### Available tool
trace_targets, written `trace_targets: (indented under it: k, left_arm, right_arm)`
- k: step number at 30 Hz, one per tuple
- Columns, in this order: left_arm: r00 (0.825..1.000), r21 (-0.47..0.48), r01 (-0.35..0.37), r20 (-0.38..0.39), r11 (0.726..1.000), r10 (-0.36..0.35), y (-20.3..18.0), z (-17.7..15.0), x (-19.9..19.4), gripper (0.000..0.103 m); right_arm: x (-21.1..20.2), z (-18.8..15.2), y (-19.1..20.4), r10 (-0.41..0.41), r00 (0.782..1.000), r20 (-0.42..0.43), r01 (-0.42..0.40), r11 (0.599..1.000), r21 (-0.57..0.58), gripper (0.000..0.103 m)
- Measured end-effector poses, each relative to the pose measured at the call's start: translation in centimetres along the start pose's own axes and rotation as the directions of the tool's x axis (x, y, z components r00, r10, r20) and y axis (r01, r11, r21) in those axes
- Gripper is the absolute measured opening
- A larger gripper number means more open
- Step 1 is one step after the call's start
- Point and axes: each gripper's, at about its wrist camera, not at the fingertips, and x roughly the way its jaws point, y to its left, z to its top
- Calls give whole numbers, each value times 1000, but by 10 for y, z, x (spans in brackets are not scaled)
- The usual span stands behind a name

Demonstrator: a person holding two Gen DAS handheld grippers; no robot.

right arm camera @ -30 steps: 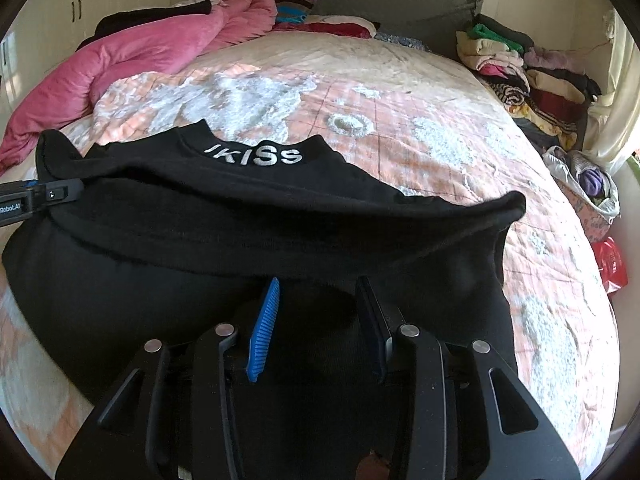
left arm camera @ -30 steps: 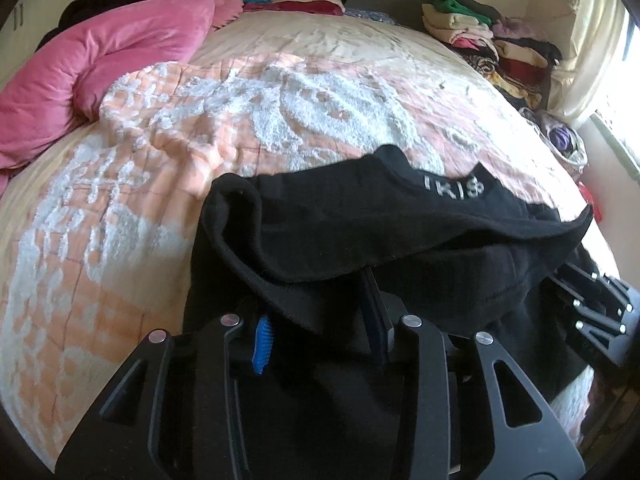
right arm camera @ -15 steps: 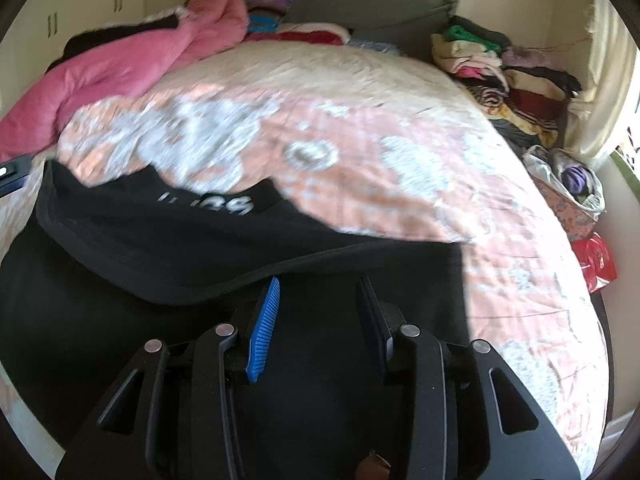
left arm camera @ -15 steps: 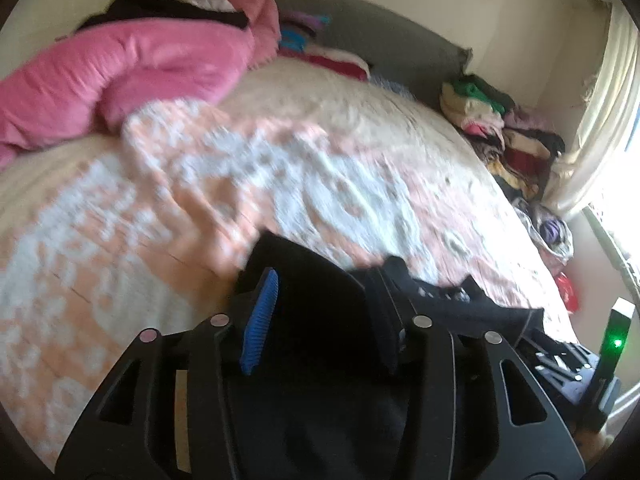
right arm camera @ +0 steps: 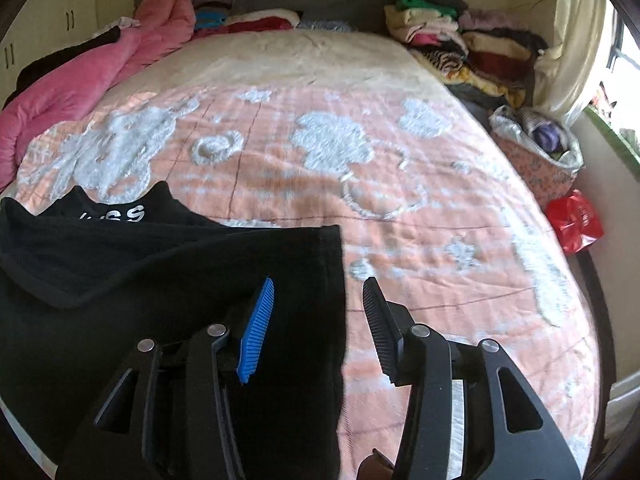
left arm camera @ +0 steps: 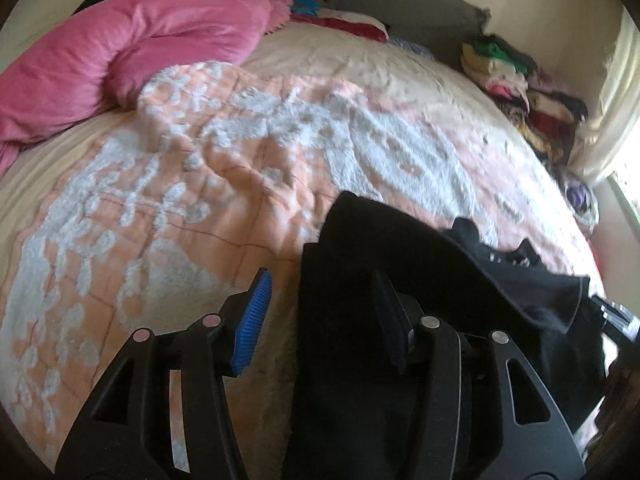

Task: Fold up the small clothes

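A black garment (left arm camera: 400,248) with white lettering on its band (right arm camera: 132,214) lies folded over on the peach and white bedspread (left arm camera: 200,184). My left gripper (left arm camera: 322,292) hovers open over the garment's left edge, and neither pad presses the cloth. In the right wrist view the garment (right arm camera: 160,280) fills the lower left. My right gripper (right arm camera: 320,292) is above the garment's right edge. Its jaws are opening; the cloth edge lies below the gap, free of both pads.
A pink duvet (left arm camera: 120,56) is bunched along the bed's left side. Stacked folded clothes (right arm camera: 460,44) sit at the far right corner. Off the right edge of the bed stand a bag of clothes (right arm camera: 536,152) and a red bag (right arm camera: 574,220).
Both grippers have let go of the black garment and their jaws have widened. The left one slid to the garment's left edge, the right one to its right edge. The garment now lies flatter.
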Motion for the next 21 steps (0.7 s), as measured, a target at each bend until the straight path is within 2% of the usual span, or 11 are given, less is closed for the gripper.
trace_targets:
  k: [1,3,4,6,11,14,16,19,21]
  left_arm:
    - [1000,19,7,-8,1000,-7,-3,-1,4,27]
    - [1000,41,16,-11,999,-16,-7,-2,7,10]
    - [1000,60,7,-7,998,-7,-10,-3,6,3]
    - [1000,77,8,6,997,-9,-12,-2,2,3]
    - [996,60,9,83,998,-14,-7,5,-16,2]
    - [989,44,29,143,999,-35,-4,14,-32,2]
    - [985,61,15,170,998,-25,-7,18,-36,2]
    - [989,76,-20,151,997,9,-8,17,-23,2]
    - [992,76,-35,121,997,26,-5,14,-12,2]
  right_arm:
    - [4,1,1,20,1000,-4,-20,1000,4,43]
    - [6,0,2,52,999,-3,-52,999,16,16]
    - [4,0,2,56,998,7,-56,998,25,13]
    - [-3,0,0,59,998,38,-60,997,46,9]
    - [-23,3,-6,49,992,117,-58,996,68,8]
    - [-34,10,-14,63,985,158,-78,992,96,8]
    - [-36,16,-20,68,981,181,-90,989,120,8]
    - [-29,18,-20,45,984,172,-65,991,113,8]
    - [-16,16,-19,36,991,132,-51,992,115,8]
